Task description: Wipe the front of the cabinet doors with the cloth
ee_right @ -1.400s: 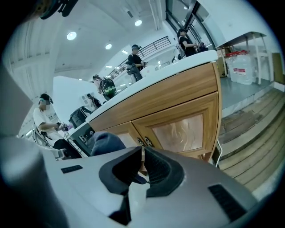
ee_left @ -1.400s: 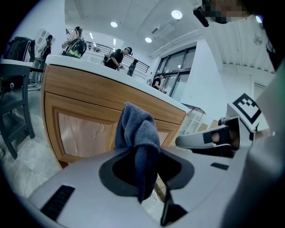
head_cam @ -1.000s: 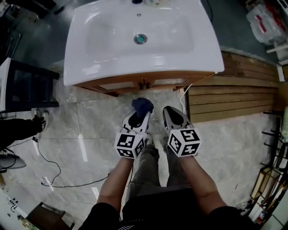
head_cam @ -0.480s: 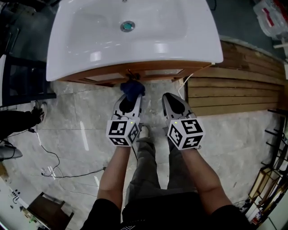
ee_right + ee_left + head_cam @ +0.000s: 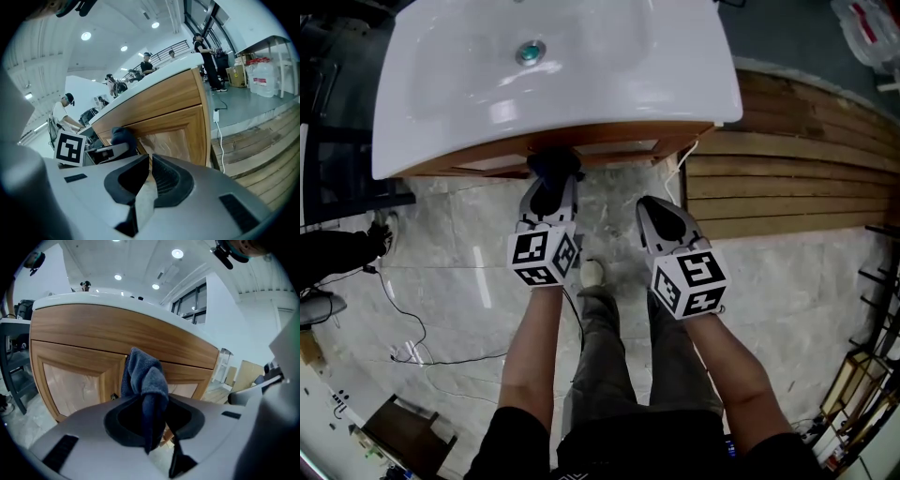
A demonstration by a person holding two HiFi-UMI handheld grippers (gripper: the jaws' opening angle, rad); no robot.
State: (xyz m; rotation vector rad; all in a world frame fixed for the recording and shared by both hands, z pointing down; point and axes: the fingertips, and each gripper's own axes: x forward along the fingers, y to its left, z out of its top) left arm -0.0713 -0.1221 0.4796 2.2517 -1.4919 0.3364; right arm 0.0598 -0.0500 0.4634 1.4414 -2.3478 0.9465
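Now, the cloth (image 5: 143,376): dark blue, bunched, pinched between the jaws of the left gripper (image 5: 549,187); its free end is held at or just off the cabinet doors (image 5: 70,380), by the middle where the two doors meet
Change: over the last second the cloth has been carried forward, from above the floor to the wooden front under the basin edge
Meaning: the approach is judged done; wiping contact looks about to begin, and no stroke can be confirmed yet
Right gripper (image 5: 150,171): jaws drawn together on nothing, kept back from the right door
Surface: framed wood panels with a lighter inset, set beneath a white basin (image 5: 609,56)
Room: grey marbled floor (image 5: 459,253), wooden decking (image 5: 787,178) to the right, a loose cable (image 5: 403,328), people (image 5: 63,115) seen far off in the right gripper view
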